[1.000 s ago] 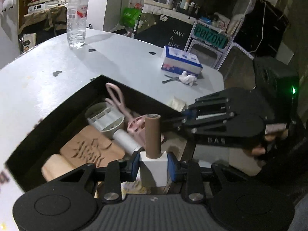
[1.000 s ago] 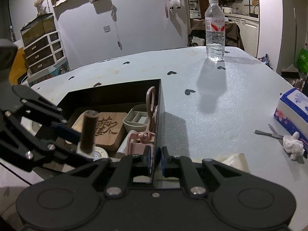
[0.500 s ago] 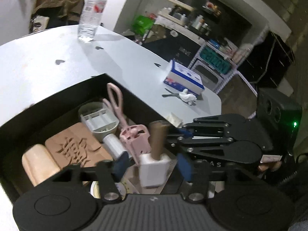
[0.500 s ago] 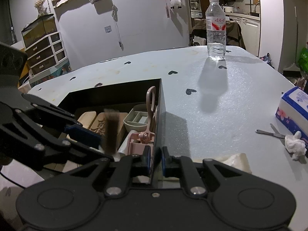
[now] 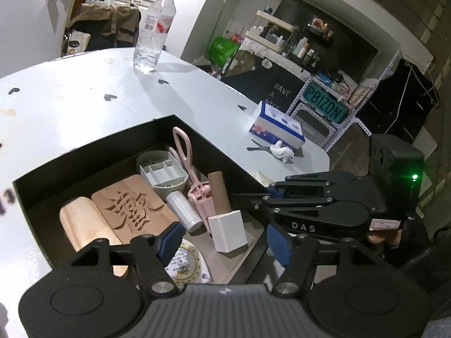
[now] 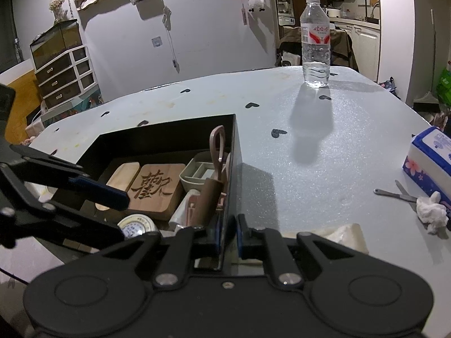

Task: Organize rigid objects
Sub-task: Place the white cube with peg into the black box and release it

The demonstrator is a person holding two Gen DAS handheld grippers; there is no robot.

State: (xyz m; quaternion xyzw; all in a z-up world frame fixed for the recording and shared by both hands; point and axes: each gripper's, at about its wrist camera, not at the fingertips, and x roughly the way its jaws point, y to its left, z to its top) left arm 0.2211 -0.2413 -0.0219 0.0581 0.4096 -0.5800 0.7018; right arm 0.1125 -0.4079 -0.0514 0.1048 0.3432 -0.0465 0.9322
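Dim domestic room; white tabletop with small black heart marks (image 6: 324, 169) carries an open black rectangular box (image 5: 93, 155), whose right wall shows at (image 6: 235, 169).

Left gripper (image 5: 224, 243): hovers above the near end of the box, tilted down toward its contents. Blue-padded fingers (image 5: 172, 238) spread wide, nothing between them. In the right wrist view its fingers reach in from the left edge over the box.

Right gripper (image 6: 227, 232): low and level at the box's near right corner, blue pads closed on the thin black side wall, one pad inside and one outside.

Box contents, left wrist view: white square block with a brown cylindrical handle (image 5: 225, 217) lies tilted on the box floor just ahead of the left gripper, the handle leaning against the pink plastic clip tool (image 5: 188, 169). Beside it are a small white cylinder (image 5: 184, 211), a grey compartmented plastic tray (image 5: 163, 173), a brown wooden block with a carved character (image 5: 132, 211), a pale wooden roller-shaped piece (image 5: 84, 228) and a round roll with a printed yellow-white face (image 5: 186, 264).

On the table outside the box: clear plastic water bottle with a red label (image 6: 315, 42), upright, well apart from the box; blue-and-white tissue pack (image 6: 431, 155) with a crumpled white tissue (image 6: 431, 214) and metal scissors (image 6: 400, 193) just beside it.
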